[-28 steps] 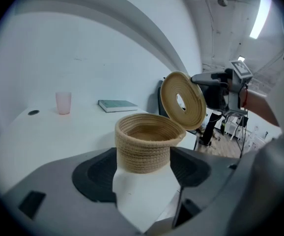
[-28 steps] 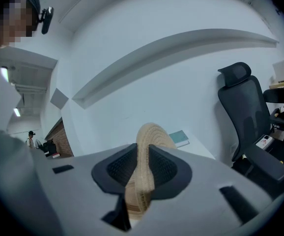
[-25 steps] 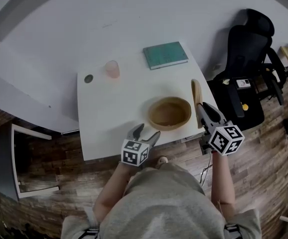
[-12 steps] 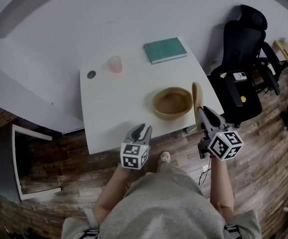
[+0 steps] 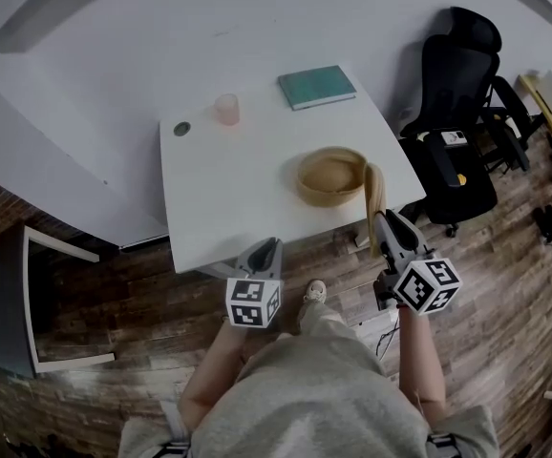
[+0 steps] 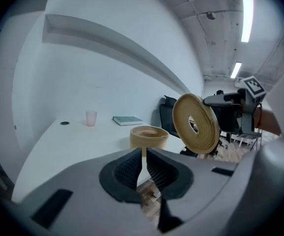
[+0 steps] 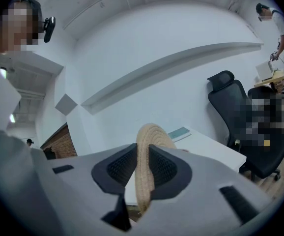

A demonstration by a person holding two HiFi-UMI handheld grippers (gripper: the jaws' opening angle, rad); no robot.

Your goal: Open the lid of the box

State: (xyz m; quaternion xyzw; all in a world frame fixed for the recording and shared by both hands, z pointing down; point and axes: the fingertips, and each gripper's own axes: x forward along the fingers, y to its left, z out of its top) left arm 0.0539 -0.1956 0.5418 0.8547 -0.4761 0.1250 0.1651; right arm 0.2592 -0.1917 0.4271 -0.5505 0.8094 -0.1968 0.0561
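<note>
A round woven box (image 5: 331,176) stands open on the white table (image 5: 219,198), right of the middle; it also shows in the left gripper view (image 6: 148,135). Its flat woven lid (image 5: 375,198) is held on edge just right of the box, off the table's front right corner. My right gripper (image 5: 388,219) is shut on the lid's lower rim (image 7: 149,146), with a pad on each face. My left gripper (image 5: 266,246) hangs in front of the table edge. Its jaws are closing, almost together, with nothing between them (image 6: 143,162).
At the table's back lie a teal book (image 5: 316,86), a pink cup (image 5: 226,109) and a small dark disc (image 5: 181,129). A black office chair (image 5: 453,93) stands to the right on the wooden floor. A white frame (image 5: 42,294) lies at the left.
My left gripper's jaws went from wide apart to nearly together, and it drew back from the table's front edge. The right gripper kept the lid upright beside the box.
</note>
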